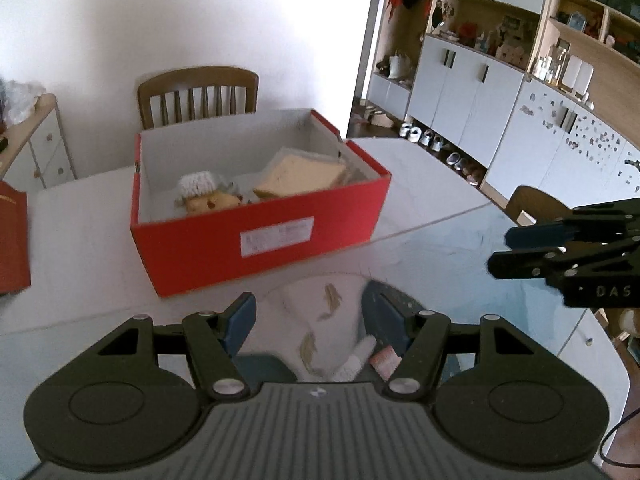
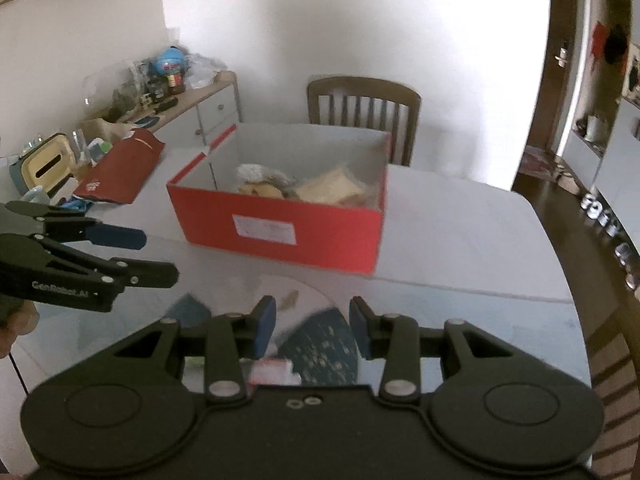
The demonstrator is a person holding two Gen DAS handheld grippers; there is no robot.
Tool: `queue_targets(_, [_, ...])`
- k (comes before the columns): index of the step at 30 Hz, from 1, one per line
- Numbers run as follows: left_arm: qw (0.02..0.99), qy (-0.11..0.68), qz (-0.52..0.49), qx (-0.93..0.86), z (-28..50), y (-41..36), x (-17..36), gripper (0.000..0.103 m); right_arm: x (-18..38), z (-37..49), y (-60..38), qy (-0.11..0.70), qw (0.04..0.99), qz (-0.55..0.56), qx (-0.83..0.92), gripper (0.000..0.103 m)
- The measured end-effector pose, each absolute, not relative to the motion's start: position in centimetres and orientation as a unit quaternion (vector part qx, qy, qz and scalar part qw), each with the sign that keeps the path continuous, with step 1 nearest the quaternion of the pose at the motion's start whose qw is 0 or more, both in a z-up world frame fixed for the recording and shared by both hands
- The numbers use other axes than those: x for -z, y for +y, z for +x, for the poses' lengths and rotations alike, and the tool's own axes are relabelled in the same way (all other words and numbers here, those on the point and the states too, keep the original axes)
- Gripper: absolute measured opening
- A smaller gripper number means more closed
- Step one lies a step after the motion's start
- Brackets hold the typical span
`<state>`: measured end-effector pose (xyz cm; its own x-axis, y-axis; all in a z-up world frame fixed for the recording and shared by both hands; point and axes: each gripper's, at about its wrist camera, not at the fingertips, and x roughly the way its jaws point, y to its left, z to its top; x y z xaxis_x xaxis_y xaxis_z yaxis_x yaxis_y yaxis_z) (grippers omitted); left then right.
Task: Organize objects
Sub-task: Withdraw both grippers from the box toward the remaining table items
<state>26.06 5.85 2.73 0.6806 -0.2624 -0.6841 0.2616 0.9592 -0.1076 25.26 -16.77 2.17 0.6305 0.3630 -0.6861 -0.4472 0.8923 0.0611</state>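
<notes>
A red cardboard box (image 1: 260, 240) (image 2: 280, 236) stands open on the white table (image 1: 80, 216). In it are a plush toy with a white knitted hat (image 1: 204, 192) and a flat tan packet (image 1: 304, 176). In front of the box a cloth item lies on the table: white fabric with gold fish (image 1: 320, 312) and a dark blue dotted part (image 2: 324, 344) with a pink tag (image 1: 386, 360). My left gripper (image 1: 312, 316) (image 2: 158, 256) hovers over it, open and empty. My right gripper (image 2: 312, 316) (image 1: 500, 252) hovers beside it, jaws narrower but apart, nothing in them.
A red lid (image 2: 120, 176) lies at the table's left. A wooden chair (image 2: 364, 100) stands behind the box, another (image 1: 536, 204) at the right edge. A cluttered sideboard (image 2: 160, 96) lines the left wall, white cabinets (image 1: 480, 80) the right. The table's rounded edge (image 2: 576, 320) runs close on the right.
</notes>
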Motion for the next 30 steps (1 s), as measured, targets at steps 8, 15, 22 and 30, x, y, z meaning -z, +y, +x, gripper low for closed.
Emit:
queue_targets(8, [0.911, 0.388, 0.012, 0.143, 23.7, 4.6, 0.2, 0.066, 0.7, 22.1, -19.8, 0.384, 0.901, -0.066, -0.193, 0.04])
queue_targets(15, [0.907, 0.397, 0.025, 0.14, 22.6, 4.0, 2.8, 0.066, 3.1, 19.7, -21.3, 0.399, 0.899, -0.067, -0.171, 0.04])
queue_targets(22, [0.9, 0.41, 0.038, 0.144, 22.1, 3.5, 5.1, 0.066, 5.3, 18.0, -22.0, 0.417, 0.893, -0.063, -0.16, 0.04])
queue_targets(30, [0.896, 0.417, 0.056, 0.145, 22.0, 3.4, 7.2, 0.066, 6.9, 16.4, -19.9, 0.424, 0.881, -0.079, -0.194, 0.05])
